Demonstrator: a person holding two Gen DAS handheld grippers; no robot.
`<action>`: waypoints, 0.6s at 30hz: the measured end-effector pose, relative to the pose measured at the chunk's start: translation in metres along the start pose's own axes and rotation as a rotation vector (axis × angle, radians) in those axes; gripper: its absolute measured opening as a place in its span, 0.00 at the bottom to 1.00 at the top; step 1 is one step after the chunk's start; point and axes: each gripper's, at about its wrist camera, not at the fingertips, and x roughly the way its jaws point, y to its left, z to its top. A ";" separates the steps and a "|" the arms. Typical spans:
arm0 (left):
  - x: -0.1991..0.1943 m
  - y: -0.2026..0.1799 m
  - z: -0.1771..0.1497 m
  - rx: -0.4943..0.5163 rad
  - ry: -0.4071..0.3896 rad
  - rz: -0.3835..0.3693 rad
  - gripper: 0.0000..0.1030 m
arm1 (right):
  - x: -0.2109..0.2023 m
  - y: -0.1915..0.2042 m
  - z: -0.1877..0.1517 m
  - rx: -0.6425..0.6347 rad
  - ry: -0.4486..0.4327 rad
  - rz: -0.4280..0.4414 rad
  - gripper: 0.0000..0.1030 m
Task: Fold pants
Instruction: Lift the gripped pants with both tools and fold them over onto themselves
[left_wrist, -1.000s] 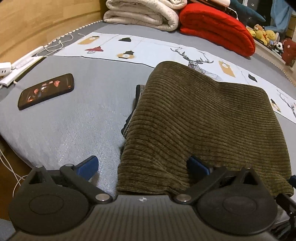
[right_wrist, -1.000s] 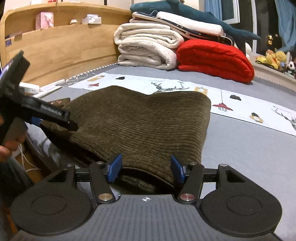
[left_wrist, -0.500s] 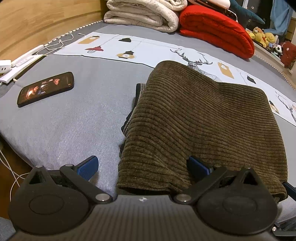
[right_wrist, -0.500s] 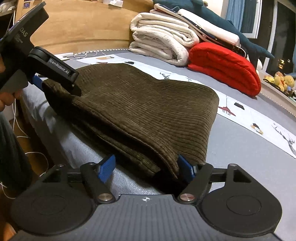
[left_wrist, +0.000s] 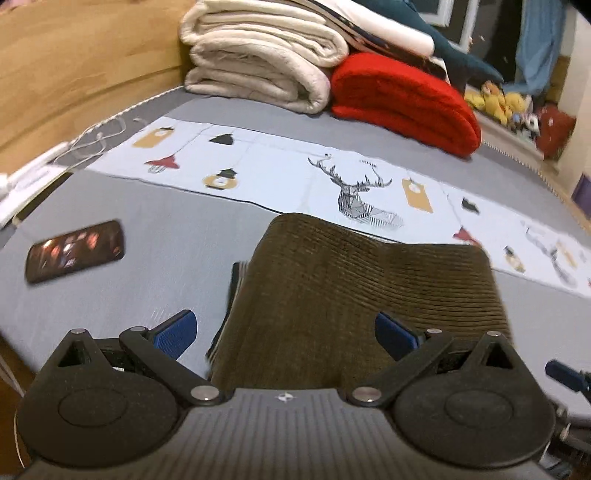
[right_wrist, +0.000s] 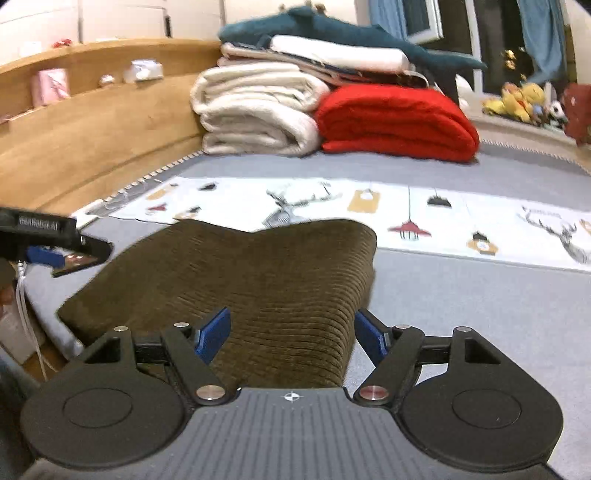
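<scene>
The olive corduroy pants (left_wrist: 354, 291) lie folded in a thick stack on the grey bed; they also show in the right wrist view (right_wrist: 243, 280). My left gripper (left_wrist: 284, 334) is open, its blue pads astride the near left corner of the stack, not gripping. My right gripper (right_wrist: 291, 332) is open, its pads astride the near right edge of the stack. The left gripper also shows at the left edge of the right wrist view (right_wrist: 55, 243).
A black phone (left_wrist: 74, 251) lies on the bed left of the pants. Folded cream (left_wrist: 258, 62) and red blankets (left_wrist: 402, 99) are stacked at the headboard, behind a white printed cloth (left_wrist: 295, 177). White cables (left_wrist: 85, 144) run along the left edge.
Both grippers have pulled back and risen from the pants. The right gripper's jaws have opened wider. The stack lies as before.
</scene>
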 end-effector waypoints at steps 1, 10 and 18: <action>0.011 -0.002 0.001 0.013 0.012 0.010 1.00 | 0.009 0.003 -0.005 -0.010 0.028 0.000 0.74; 0.076 0.006 -0.002 0.005 0.159 0.025 1.00 | 0.037 0.005 -0.033 0.001 0.095 0.022 0.80; 0.068 0.027 0.004 -0.081 0.150 0.022 1.00 | 0.026 -0.013 -0.017 0.197 0.115 0.052 0.80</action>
